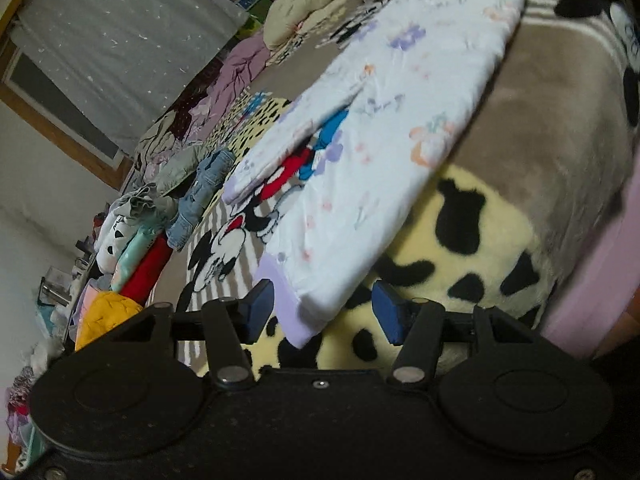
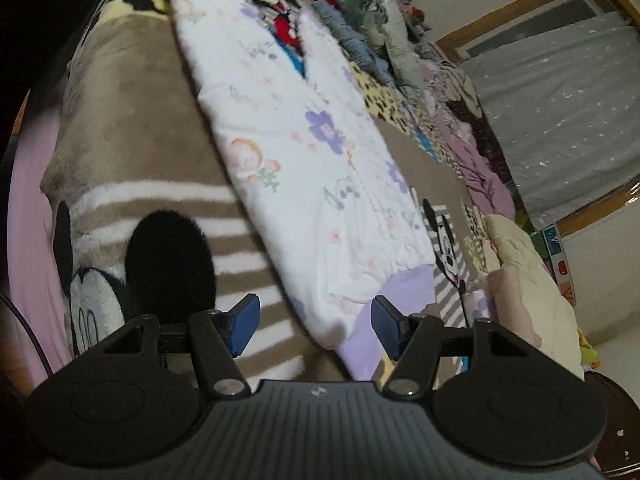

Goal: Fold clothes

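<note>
A white floral garment (image 1: 380, 128) with lilac cuffs lies flat on the cartoon-print blanket (image 1: 540, 128). My left gripper (image 1: 322, 314) is open, its blue pads on either side of one lilac-hemmed corner (image 1: 292, 312). In the right wrist view the same garment (image 2: 296, 152) stretches away from me. My right gripper (image 2: 314, 326) is open, its pads either side of the other lilac-hemmed end (image 2: 384, 308). Neither gripper is shut on the cloth.
Folded and piled clothes (image 1: 160, 216) line the far bed edge, including jeans (image 1: 200, 196), a red item (image 1: 146, 268) and a yellow one (image 1: 108, 312). A cream pillow (image 2: 524, 280) lies at the right. A curtained window (image 2: 560, 112) is behind.
</note>
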